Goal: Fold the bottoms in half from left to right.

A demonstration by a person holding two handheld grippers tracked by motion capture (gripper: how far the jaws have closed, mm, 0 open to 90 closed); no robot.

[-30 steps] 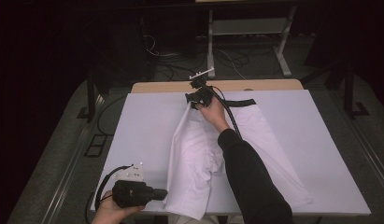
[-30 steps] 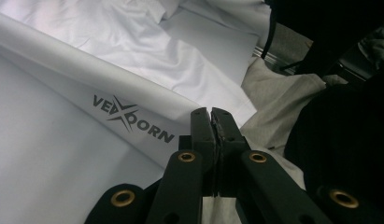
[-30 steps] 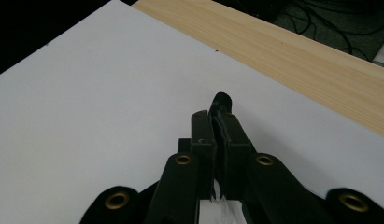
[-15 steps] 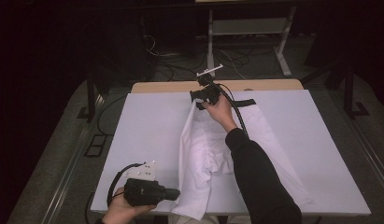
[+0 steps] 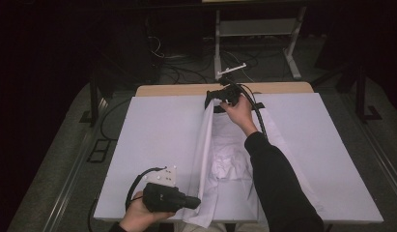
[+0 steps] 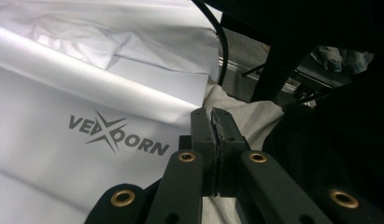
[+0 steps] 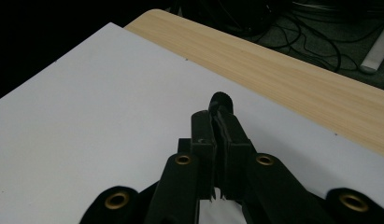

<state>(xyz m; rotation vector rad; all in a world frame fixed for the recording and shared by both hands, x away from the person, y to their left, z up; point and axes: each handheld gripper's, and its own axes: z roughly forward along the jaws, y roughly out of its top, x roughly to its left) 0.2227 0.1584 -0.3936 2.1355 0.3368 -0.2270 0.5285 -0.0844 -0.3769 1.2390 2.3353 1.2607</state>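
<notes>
White cloth garment [image 5: 225,164] lies along the middle of the counter [image 5: 157,140], one long edge lifted; the right tool [image 5: 211,100] pinches its far end, the left tool [image 5: 196,202] its near end; the fold seems started, not finished.

The thin white fabric garment [image 5: 220,159] lay lengthwise down the middle of the white table; its left edge was lifted into a taut ridge from near to far end; the middle was crumpled; a grey "VEXDORN" logo [image 6: 118,135] showed on it.
</notes>
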